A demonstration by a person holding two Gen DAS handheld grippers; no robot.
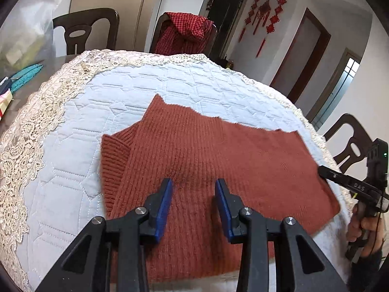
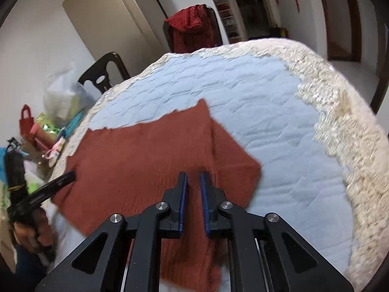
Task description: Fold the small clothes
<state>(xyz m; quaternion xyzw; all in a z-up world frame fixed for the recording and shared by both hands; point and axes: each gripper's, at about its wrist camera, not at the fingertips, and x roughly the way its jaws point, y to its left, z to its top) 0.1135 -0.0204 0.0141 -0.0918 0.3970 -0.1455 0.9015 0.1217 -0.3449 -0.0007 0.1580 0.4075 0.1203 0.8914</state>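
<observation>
A rust-red knit sweater (image 1: 206, 150) lies flat on the pale blue quilted cover, with a ribbed cuff or hem at its left edge. My left gripper (image 1: 194, 182) hovers over the sweater's near middle, open, with nothing between its blue pads. In the right wrist view the same sweater (image 2: 145, 158) is partly folded, with a crease running down its right part. My right gripper (image 2: 193, 174) is over that crease, all but shut with only a slim slit between the pads and no cloth in it. Its tip (image 1: 321, 169) also shows at the sweater's right edge.
The quilted cover (image 1: 121, 92) has a cream lace border (image 1: 36, 126) around the table. Dark wooden chairs stand around it, one draped with a red checked garment (image 1: 187, 31). Bags and small items (image 2: 48, 131) crowd the table's left end. A person's hand (image 1: 364, 226) holds the right gripper.
</observation>
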